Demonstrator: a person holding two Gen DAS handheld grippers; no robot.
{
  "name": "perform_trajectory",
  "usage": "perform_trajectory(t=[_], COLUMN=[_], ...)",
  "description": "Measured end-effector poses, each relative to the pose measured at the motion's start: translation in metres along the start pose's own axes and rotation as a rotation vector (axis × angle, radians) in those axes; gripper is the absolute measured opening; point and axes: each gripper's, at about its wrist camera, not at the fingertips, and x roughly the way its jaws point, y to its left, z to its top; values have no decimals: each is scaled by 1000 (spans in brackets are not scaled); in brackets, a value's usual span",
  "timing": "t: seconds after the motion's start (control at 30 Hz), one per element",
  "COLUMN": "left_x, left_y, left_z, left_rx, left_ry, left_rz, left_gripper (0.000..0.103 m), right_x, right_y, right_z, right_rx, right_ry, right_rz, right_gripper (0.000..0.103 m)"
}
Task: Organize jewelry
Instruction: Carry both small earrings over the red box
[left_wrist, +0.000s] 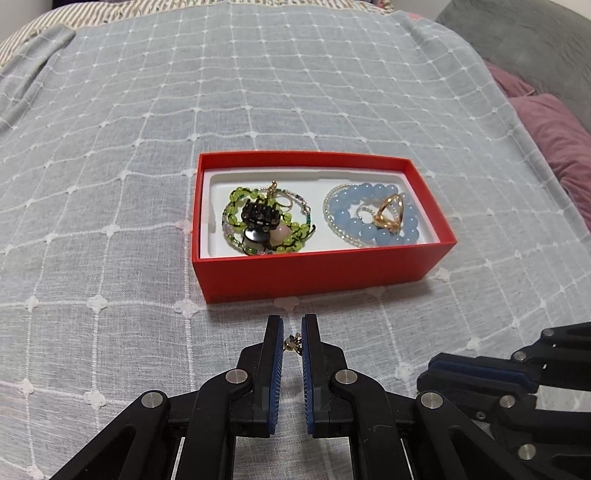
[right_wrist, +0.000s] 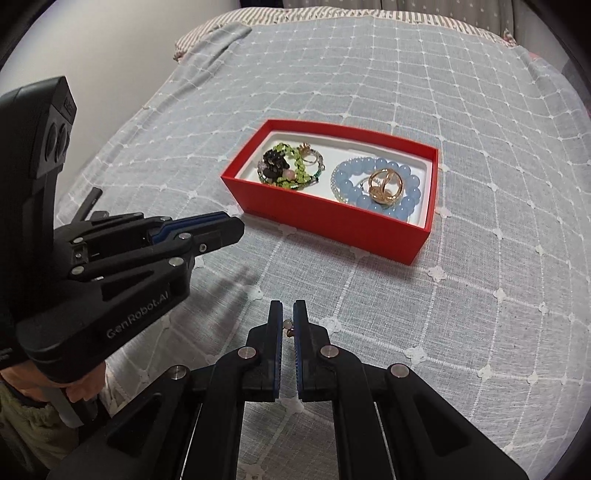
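Observation:
A red box (left_wrist: 314, 275) with a white insert stands on the bed just beyond my left gripper (left_wrist: 292, 325). Its left half holds a green bead bracelet (left_wrist: 236, 195) and a black hair claw (left_wrist: 258, 216). In its right half a gold ring (left_wrist: 388, 214) lies inside a blue bead bracelet (left_wrist: 347, 216). My left gripper is shut on a small gold earring (left_wrist: 293, 343), above the cover in front of the box. In the right wrist view my right gripper (right_wrist: 287, 310) is shut on a small pink-stone earring (right_wrist: 288, 328), nearer than the red box (right_wrist: 325, 221).
The bed wears a grey-blue checked cover (left_wrist: 147, 184). Purple pillows (left_wrist: 554, 125) lie at its right edge and a striped pillow (right_wrist: 332, 14) at the far end. The left gripper's body (right_wrist: 110, 258) and the hand holding it (right_wrist: 85, 387) fill the right wrist view's left side.

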Motion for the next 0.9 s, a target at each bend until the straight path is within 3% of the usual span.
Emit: perform_trajectory(t=[0.4,0.9], left_x=[-22,-19], left_y=[-4,-2], left_z=[6,42], left_rx=[10,-29], left_ry=[-84,-135], left_rz=[19,-42], left_gripper=[5,5], right_x=[-23,-37], right_y=[-1,-18], right_z=[10,50], right_rx=[9,67], right_ry=[-72,-192], right_rz=[15,28], right_gripper=[5,6])
